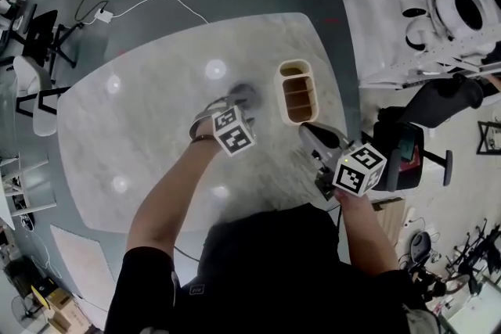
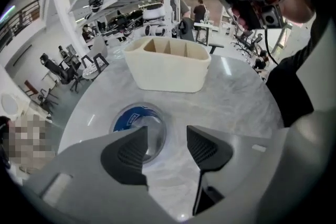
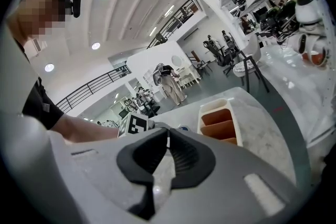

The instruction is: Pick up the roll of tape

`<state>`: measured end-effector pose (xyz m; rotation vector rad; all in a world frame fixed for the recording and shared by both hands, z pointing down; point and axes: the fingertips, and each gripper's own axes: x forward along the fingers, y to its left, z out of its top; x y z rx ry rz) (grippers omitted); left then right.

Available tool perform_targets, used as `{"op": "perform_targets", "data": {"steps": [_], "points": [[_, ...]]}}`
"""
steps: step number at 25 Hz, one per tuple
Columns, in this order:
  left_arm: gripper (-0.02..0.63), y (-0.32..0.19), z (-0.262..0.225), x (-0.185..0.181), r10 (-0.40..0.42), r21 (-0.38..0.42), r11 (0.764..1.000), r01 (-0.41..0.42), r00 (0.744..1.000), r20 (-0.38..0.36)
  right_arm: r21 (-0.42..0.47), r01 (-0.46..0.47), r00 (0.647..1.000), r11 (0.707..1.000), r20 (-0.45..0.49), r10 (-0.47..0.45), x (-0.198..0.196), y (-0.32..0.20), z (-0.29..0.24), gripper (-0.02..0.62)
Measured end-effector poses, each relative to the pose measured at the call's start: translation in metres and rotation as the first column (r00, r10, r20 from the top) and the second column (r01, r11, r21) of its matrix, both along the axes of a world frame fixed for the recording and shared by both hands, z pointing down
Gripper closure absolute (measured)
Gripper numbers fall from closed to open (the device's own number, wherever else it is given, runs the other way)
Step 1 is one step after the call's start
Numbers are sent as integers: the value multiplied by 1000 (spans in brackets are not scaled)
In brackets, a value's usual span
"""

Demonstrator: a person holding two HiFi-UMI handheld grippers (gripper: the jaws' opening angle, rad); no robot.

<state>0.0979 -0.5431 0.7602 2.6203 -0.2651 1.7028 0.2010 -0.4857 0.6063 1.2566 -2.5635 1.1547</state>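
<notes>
The roll of tape point(image 2: 137, 123) is clear with a blue core and lies flat on the marble table point(image 2: 231, 97). My left gripper point(image 2: 167, 147) points steeply down over it with its jaws open. The left fingertip point(image 2: 131, 152) covers the roll's near rim, and the right fingertip point(image 2: 206, 148) hangs over bare table. In the head view the left gripper point(image 1: 237, 101) is at the table's middle and hides most of the roll. My right gripper point(image 3: 168, 140) is shut with nothing in it. It hovers near the table's right front edge point(image 1: 307, 129).
A cream organizer point(image 1: 297, 92) with orange-brown compartments stands just right of the left gripper, and beyond the roll in the left gripper view point(image 2: 168, 68). Chairs, cables and a cluttered white bench point(image 1: 423, 4) surround the table on the grey floor.
</notes>
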Motion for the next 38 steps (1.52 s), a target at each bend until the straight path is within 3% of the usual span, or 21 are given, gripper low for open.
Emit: {"op": "perform_targets", "data": {"steps": [3, 11, 14, 18, 24, 30, 38], "points": [[364, 1, 13, -2, 59, -9, 998, -58, 997, 59, -7, -8, 1000, 1000, 3, 8, 2, -2, 1, 580], [417, 1, 26, 0, 114, -14, 993, -113, 984, 136, -18, 2, 1000, 1000, 9, -2, -2, -3, 6, 580], [523, 1, 24, -1, 117, 14, 993, -120, 982, 148, -18, 11, 1000, 1000, 11, -11, -6, -1, 4, 580], [541, 8, 21, -10, 110, 14, 993, -113, 982, 155, -11, 29, 1000, 1000, 6, -29, -14, 2, -1, 580], [548, 27, 1, -29, 68, -1, 998, -69, 992, 102, 5, 58, 998, 998, -8, -58, -31, 12, -12, 580], [548, 40, -35, -66, -49, 9, 999, 49, 999, 21, 38, 108, 994, 993, -20, -108, -72, 31, -35, 580], [548, 66, -93, -134, -219, 30, 974, 224, 968, -124, 81, 146, 989, 986, -46, -142, -129, 68, -63, 580]]}}
